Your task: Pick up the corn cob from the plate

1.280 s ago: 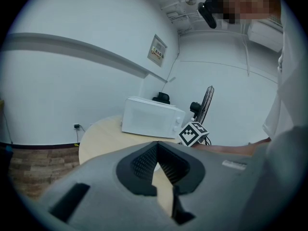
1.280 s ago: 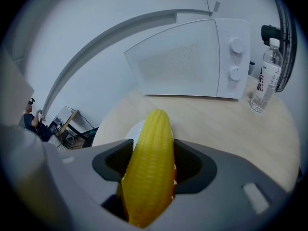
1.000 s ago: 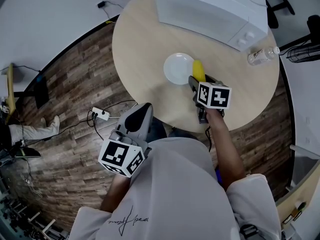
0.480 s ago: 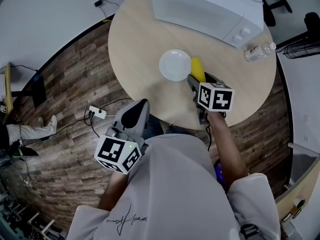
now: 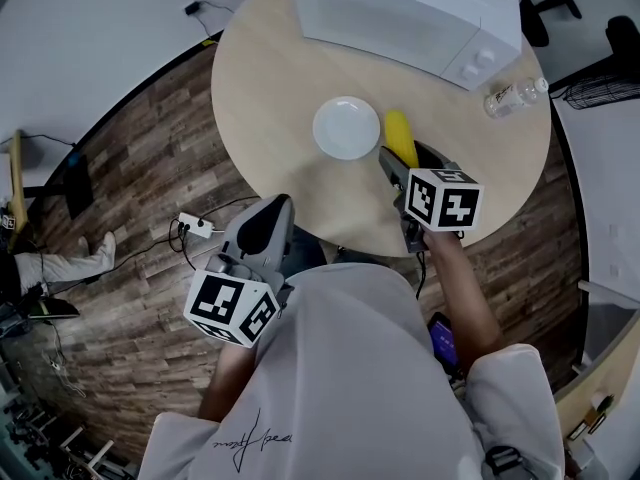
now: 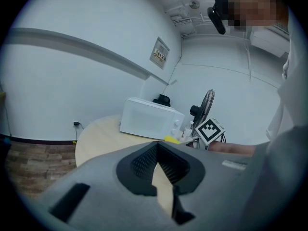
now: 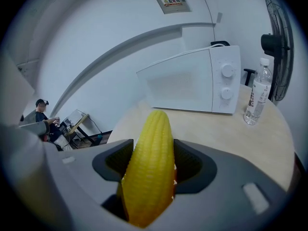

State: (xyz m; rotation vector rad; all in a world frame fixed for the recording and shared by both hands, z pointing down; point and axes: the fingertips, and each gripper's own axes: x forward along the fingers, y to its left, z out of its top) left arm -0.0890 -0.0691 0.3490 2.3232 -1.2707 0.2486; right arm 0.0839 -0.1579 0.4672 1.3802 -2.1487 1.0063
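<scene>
A yellow corn cob (image 5: 400, 138) (image 7: 149, 162) sticks out from between the pads of my right gripper (image 5: 398, 163) (image 7: 153, 163), which is shut on it. It hangs just right of the empty white plate (image 5: 346, 128) on the round wooden table (image 5: 270, 78). My left gripper (image 5: 275, 208) (image 6: 156, 146) hovers off the table's near edge, above the floor, with its jaw tips touching and nothing held. In the left gripper view the corn cob (image 6: 172, 139) shows as a small yellow spot beside the right gripper's marker cube (image 6: 211, 130).
A white microwave (image 5: 400, 13) (image 7: 192, 83) stands at the table's far side, with a clear water bottle (image 5: 513, 96) (image 7: 255, 100) to its right. A fan (image 7: 279, 42) stands beyond the bottle. A power strip (image 5: 200, 228) with cables lies on the wooden floor.
My right gripper has risen and drawn back slightly with the corn cob, which now sits clear of the plate's right rim. The left gripper has barely shifted.
</scene>
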